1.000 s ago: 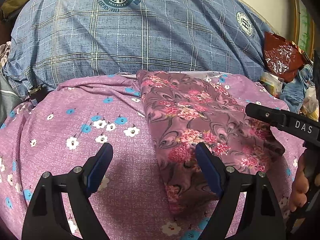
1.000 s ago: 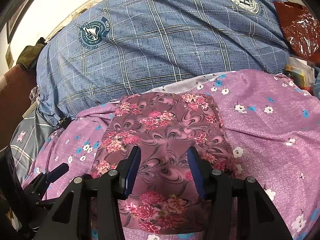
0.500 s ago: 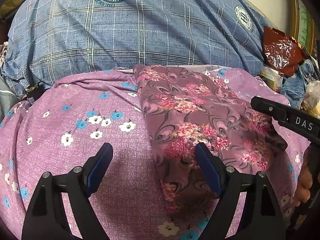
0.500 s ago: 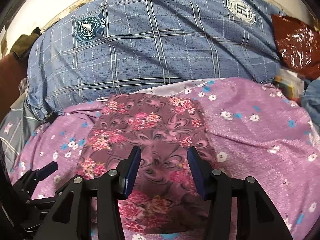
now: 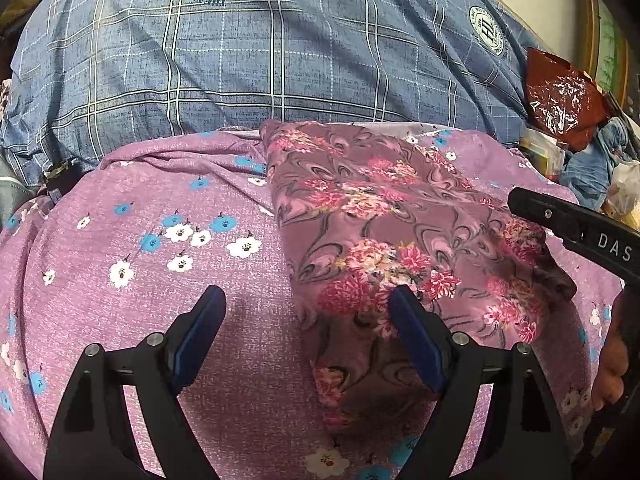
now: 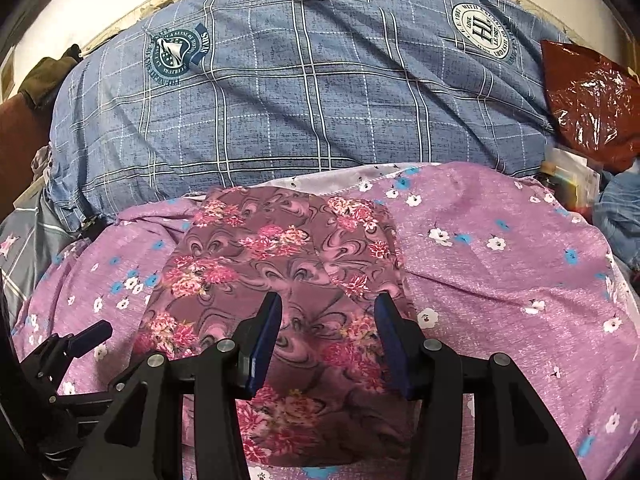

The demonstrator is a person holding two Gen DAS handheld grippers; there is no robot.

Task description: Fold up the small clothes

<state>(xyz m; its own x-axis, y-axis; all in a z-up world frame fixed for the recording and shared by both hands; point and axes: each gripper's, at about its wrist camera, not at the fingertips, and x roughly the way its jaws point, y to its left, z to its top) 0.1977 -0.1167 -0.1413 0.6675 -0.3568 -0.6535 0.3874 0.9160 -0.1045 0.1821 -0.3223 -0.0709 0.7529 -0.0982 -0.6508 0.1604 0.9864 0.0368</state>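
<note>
Both grippers have edged nearer the folded floral cloth (image 6: 280, 280) on the bed (image 6: 500, 280), left gripper (image 5: 306, 320) and right gripper (image 6: 326, 332) fingers spread open and empty; soft, light and limp, it looks best pinched at a near corner.

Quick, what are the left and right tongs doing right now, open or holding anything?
Left tongs: open, holding nothing, astride the folded floral garment's left edge.
Right tongs: open, empty, over the garment.

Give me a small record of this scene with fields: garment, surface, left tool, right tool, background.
garment: floral cloth, folded, lying flat
surface: purple flowered sheet
left tool: open, empty, straddling the cloth's left edge
right tool: open, empty, over the cloth
background: blue plaid blanket behind; red bag at right
</note>
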